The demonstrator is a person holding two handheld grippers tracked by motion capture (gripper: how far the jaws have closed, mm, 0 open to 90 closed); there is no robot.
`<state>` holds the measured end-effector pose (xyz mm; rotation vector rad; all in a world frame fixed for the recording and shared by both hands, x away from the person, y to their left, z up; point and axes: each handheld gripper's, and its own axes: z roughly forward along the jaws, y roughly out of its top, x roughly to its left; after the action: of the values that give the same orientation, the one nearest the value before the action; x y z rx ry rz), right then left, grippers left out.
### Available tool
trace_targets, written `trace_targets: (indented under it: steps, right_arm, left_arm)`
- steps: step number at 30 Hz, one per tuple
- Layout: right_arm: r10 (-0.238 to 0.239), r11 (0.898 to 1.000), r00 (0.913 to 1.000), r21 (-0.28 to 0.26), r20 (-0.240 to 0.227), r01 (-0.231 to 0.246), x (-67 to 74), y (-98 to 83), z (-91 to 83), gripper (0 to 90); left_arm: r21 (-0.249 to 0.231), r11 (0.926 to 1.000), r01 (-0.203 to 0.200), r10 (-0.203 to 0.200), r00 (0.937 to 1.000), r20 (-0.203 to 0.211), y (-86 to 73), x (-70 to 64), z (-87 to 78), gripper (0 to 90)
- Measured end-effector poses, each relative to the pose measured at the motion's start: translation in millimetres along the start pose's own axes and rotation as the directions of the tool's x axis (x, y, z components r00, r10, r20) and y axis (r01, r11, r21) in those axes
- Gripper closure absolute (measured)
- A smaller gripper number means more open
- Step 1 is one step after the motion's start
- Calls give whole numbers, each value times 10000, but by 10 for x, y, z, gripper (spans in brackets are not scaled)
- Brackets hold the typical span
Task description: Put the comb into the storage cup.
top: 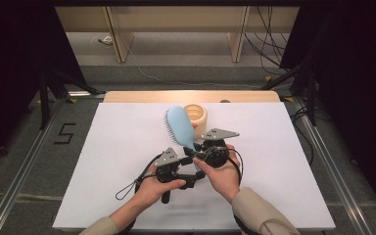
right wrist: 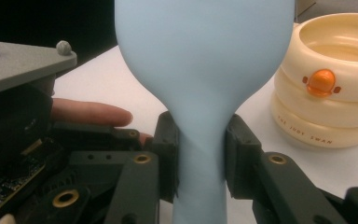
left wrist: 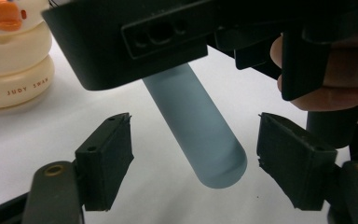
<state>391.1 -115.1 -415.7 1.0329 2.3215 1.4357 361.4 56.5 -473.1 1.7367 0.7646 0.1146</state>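
The light blue hairbrush (top: 178, 126) is lifted off the white tabletop (top: 117, 147), its broad head pointing away from the person and its bristles facing left in the high view. The right tool (right wrist: 200, 158) pinches the narrow neck of the brush, one black pad pressed against each side just below where the head flares out. In the right gripper view the head rises straight up from between those pads.

The round end of the handle (left wrist: 200, 135) hangs down past the right tool and reaches into the gap of the left tool (left wrist: 193, 161). The left tool's jaws are spread, one pad on either side of the handle tip and neither touching it. In the high view the left tool (top: 188, 161) sits just left of and below the right tool (top: 196, 146), the two bodies close together, with a grey three-cornered plate on top of each. A hand grips each tool from the near side.

Beyond the right tool, just to the right of the brush head, stands a cream ribbed cup (top: 196, 116) on the tabletop; it bears a small orange duck figure (right wrist: 320, 83) and lettering on its lower ring.
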Motion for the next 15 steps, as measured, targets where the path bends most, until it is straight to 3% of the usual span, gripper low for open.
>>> trace_targets:
  steps: [15]
  right_arm:
    - [13,10000,10000,31,-25,-13,19,-12,23,701]
  left_arm:
    - [24,9998,179,-179,9998,-105,5,-12,17,306]
